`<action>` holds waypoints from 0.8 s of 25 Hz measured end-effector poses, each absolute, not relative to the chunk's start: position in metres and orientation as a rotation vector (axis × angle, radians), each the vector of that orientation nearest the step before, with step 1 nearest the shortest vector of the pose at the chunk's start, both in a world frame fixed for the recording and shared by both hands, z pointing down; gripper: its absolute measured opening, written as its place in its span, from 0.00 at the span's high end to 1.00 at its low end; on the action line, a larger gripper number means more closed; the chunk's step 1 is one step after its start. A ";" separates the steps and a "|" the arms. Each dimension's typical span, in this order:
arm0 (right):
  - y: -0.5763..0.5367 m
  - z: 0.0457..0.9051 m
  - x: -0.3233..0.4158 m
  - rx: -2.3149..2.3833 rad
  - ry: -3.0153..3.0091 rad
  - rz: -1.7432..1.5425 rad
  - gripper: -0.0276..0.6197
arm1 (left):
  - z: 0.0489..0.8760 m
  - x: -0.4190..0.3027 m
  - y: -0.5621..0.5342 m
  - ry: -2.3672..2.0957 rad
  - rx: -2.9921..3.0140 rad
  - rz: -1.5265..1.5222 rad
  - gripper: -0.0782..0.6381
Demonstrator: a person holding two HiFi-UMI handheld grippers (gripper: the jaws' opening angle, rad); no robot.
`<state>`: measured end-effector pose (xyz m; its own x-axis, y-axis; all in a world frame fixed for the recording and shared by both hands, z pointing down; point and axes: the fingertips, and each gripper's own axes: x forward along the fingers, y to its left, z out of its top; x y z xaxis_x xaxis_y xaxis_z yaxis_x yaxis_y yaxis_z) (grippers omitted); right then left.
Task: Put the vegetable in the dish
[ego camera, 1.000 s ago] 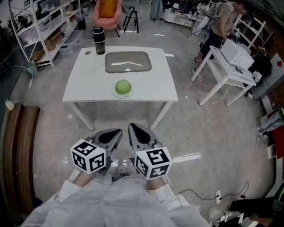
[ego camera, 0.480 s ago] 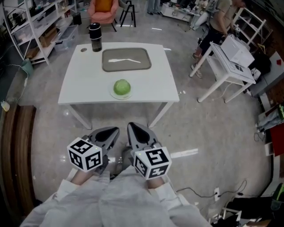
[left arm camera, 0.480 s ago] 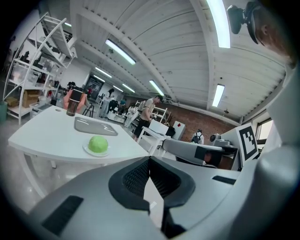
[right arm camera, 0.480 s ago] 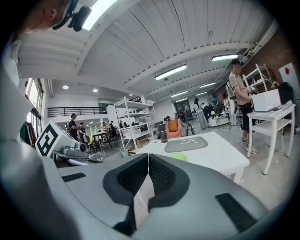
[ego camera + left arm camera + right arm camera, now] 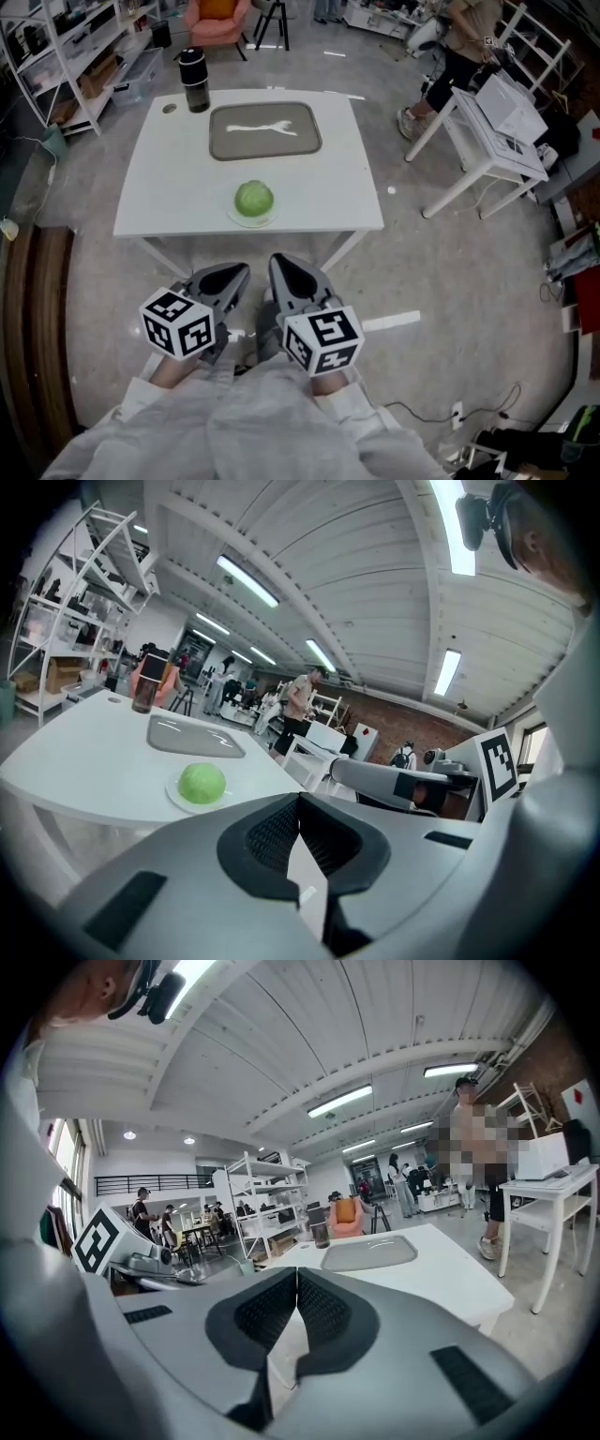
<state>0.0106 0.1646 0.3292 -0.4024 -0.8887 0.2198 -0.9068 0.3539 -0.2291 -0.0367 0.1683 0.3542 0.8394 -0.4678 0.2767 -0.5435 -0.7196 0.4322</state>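
A round green cabbage [image 5: 253,198] rests on a small white dish [image 5: 251,217] near the front edge of a white table [image 5: 169,178]; the same cabbage [image 5: 202,782] appears in the left gripper view. My left gripper [image 5: 225,278] and right gripper [image 5: 292,277] are held side by side close to my body, short of the table's front edge. Both are shut with jaws touching and nothing between them. In the left gripper view the left gripper [image 5: 298,803] points toward the table; the right gripper [image 5: 296,1279] faces the table's right part.
A grey tray [image 5: 264,130] lies at the back of the table, with a dark bottle [image 5: 194,80] at the back left corner. Shelving [image 5: 56,66] stands far left, another white table [image 5: 492,122] and a person [image 5: 464,47] to the right. A brown rail [image 5: 33,319] runs along the left.
The table and cabbage have drifted slightly nearer and lower in the head view. Both grippers keep the same shut pose in front of my body.
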 end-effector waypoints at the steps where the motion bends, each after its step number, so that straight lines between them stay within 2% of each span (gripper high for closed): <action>1: 0.155 0.329 0.016 1.688 -2.534 0.492 0.94 | 0.354 -0.033 0.158 -0.745 2.505 0.200 0.88; 12: 0.041 0.329 0.059 1.622 -2.546 0.490 0.94 | 0.348 0.016 0.043 -0.791 2.507 0.207 0.88; 20: -0.025 0.330 0.065 1.547 -2.601 0.527 0.93 | 0.349 0.023 -0.022 -0.872 2.480 0.219 0.88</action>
<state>0.0647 -0.0246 0.3298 -0.4907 -0.8400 0.2314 -0.8639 0.4344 -0.2549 0.0228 -0.0217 0.3495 0.7820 -0.5430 0.3060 -0.6231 -0.6706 0.4025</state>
